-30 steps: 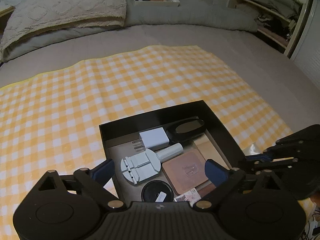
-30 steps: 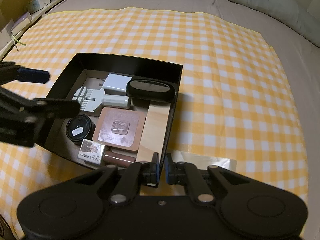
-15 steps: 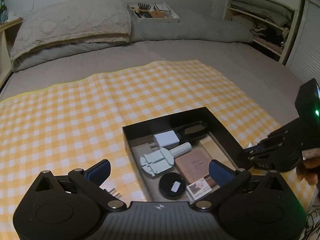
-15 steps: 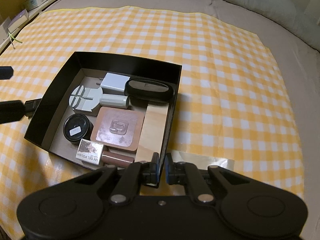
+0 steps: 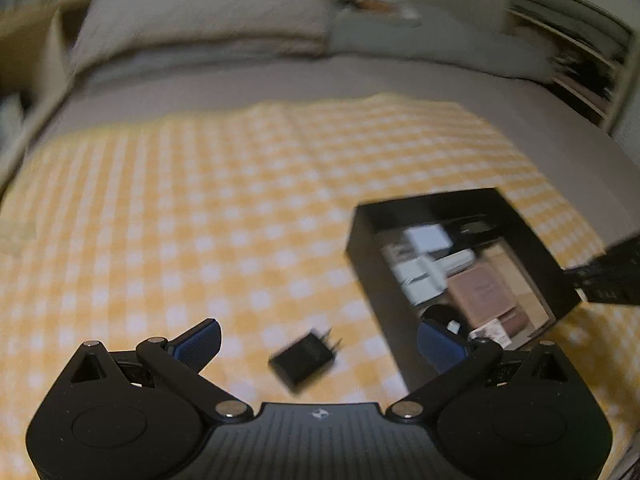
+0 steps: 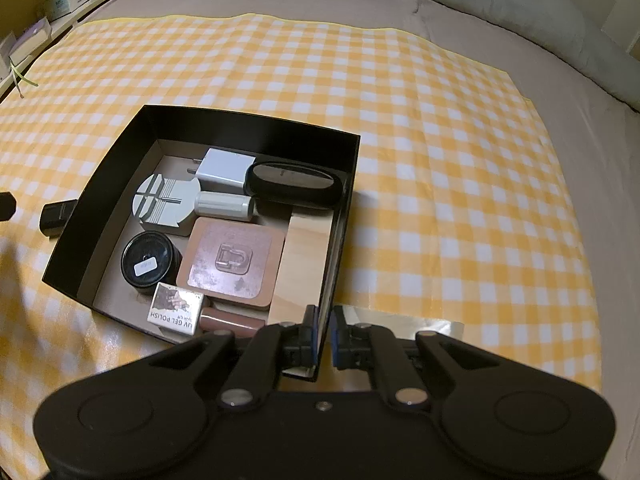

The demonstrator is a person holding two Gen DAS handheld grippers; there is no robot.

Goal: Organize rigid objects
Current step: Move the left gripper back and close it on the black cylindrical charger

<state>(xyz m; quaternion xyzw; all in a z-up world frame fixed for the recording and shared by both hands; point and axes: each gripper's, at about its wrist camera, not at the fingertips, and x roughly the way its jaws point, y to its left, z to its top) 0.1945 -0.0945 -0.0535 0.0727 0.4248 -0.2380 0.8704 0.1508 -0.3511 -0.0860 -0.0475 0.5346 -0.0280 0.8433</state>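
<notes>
2 grippers are in play, and we have them doing very different jobs. Our right gripper is pinched together on the near right wall of the black box, steadying it on the yellow checked cloth. Our left gripper stands spread wide with nothing between its blue fingertips, hovering over the black plug adapter that lies loose on the cloth, just outside the box's left wall.

Inside the box we already see a white charger, a black oval case, a round grey tool, a black jar, a brown square pad and a gel polish carton.

Our read: the adapter is the 1 stray item, so picking it up is the step in hand. To do it well, we would centre the wide fingers on the adapter's flat sides, not its prongs, come straight down, close firmly, and keep the right hand's clamp on the box so it cannot slide. The left view is blurred, so the adapter's exact angle is hard to judge.
</notes>
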